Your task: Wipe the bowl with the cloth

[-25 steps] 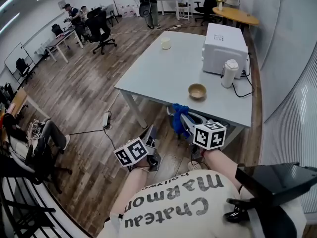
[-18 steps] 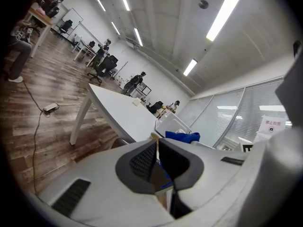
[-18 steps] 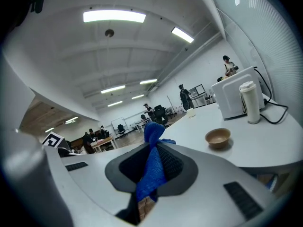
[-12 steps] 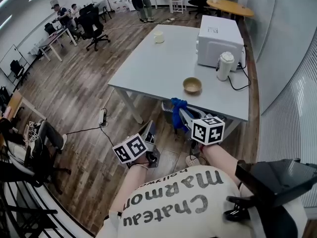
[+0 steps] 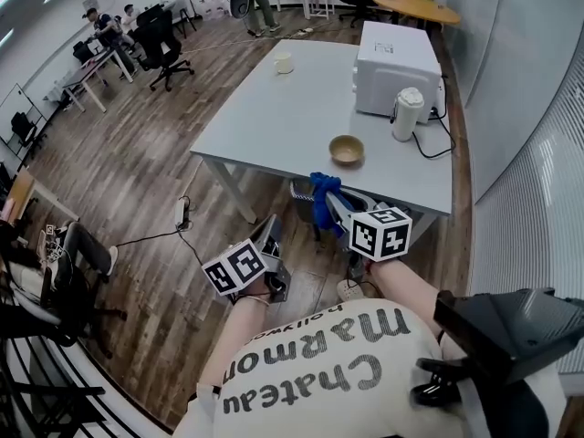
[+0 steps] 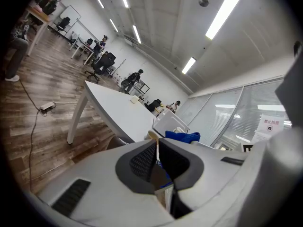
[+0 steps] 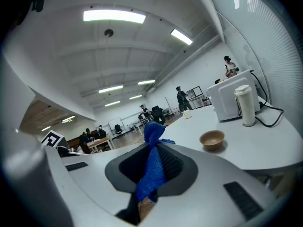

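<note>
A small tan bowl (image 5: 346, 150) sits on the grey table (image 5: 274, 126) near its front edge, and shows too in the right gripper view, bowl (image 7: 212, 139). My right gripper (image 5: 327, 199) hovers below and in front of the table edge, short of the bowl. It is shut on a blue cloth (image 5: 321, 192), which is bunched between the jaws and sticks out past the tips, cloth (image 7: 152, 162). My left gripper (image 5: 271, 233) is lower and to the left over the wooden floor, shut and empty (image 6: 157, 145).
A white microwave (image 5: 394, 56) and a white kettle (image 5: 407, 114) with its cable stand behind the bowl at the table's right. A pale cup (image 5: 284, 62) sits at the far side. A power strip (image 5: 180, 213) lies on the floor to the left. People and office chairs are far off.
The table and bowl have slid slightly up and left in the head view, and both grippers sit a little higher. The cloth stays in the right gripper; the left stays shut.
</note>
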Demonstrator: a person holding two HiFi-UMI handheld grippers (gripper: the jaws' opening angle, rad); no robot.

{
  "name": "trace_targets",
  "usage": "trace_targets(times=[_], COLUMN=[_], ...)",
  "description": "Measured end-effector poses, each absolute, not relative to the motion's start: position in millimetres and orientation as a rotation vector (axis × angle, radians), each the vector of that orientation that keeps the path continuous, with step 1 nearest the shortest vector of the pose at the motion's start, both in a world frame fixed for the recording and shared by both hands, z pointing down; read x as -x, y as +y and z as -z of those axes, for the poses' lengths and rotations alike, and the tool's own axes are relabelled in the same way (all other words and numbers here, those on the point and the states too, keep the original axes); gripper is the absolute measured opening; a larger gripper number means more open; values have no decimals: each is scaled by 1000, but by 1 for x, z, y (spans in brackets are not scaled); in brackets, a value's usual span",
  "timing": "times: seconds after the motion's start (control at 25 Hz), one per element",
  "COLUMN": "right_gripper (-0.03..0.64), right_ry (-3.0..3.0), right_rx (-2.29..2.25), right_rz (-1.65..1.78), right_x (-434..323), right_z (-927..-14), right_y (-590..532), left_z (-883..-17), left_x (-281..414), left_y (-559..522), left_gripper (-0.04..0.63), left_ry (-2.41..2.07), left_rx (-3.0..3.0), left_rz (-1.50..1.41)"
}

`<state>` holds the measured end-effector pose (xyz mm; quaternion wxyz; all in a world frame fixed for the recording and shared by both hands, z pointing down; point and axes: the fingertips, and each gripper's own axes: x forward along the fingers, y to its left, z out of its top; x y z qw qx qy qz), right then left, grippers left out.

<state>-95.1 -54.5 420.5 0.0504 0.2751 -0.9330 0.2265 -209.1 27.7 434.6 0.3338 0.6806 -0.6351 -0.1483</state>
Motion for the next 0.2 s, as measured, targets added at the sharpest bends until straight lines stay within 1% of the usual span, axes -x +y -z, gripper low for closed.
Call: trace_targets(times=[0.2], right_gripper=[38], right_ry=[-2841], right_rx=[-843], right_rz=[-681], right_x=[93], right_z=[-418], right_y=[-53], left_z=[-432], left_x=[208], left_y=[30], left_gripper=[12], left_ry=[-1653], left_rx=[-1778], left_rz=[395])
